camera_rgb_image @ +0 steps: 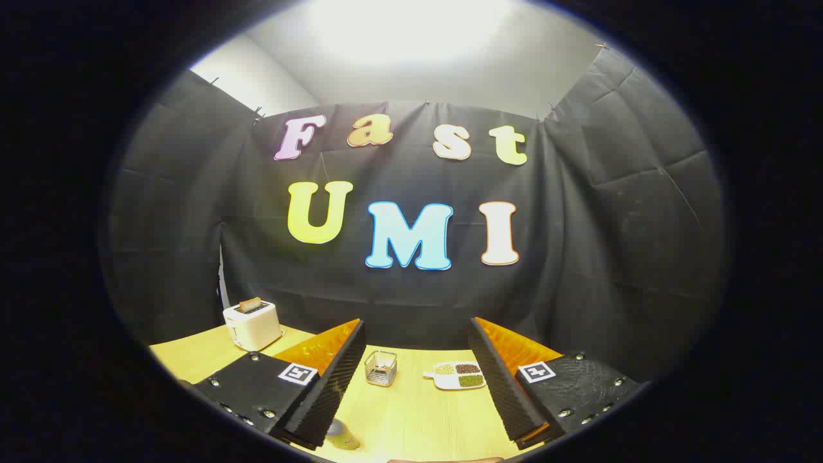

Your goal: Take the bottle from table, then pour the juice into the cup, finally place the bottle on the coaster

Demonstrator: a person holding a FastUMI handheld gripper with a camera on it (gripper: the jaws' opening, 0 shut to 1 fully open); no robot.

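**Two fingers spread wide above the table, gripping nothing**

Two black ribbed fingers (334, 379) of the gripper (416, 360) stand far apart with orange backing on their outer sides, and nothing sits between the pads; the tongs are released.

Taking the wire basket as the landmark, and going down in size:

The wooden table (411, 411) runs under everything, pale yellow, reaching back to the black cloth wall.

The toaster (252, 326) is cream-coloured with a slice of bread standing in its slot. It sits well to the left of the basket and a little farther back, beyond the left finger.

The sectioned white dish (458, 375) holds three small heaps, one pale, one dark brown, one green. It lies just right of the basket, near the right finger's inner face.

The wire basket (380, 368) itself stands between the fingers and beyond them, with something small inside that is too small to make out.

The bottle (341, 436) shows as a greyish top with a yellow-green body, nearer than the basket and slightly left, partly hidden under the left finger's lower corner.
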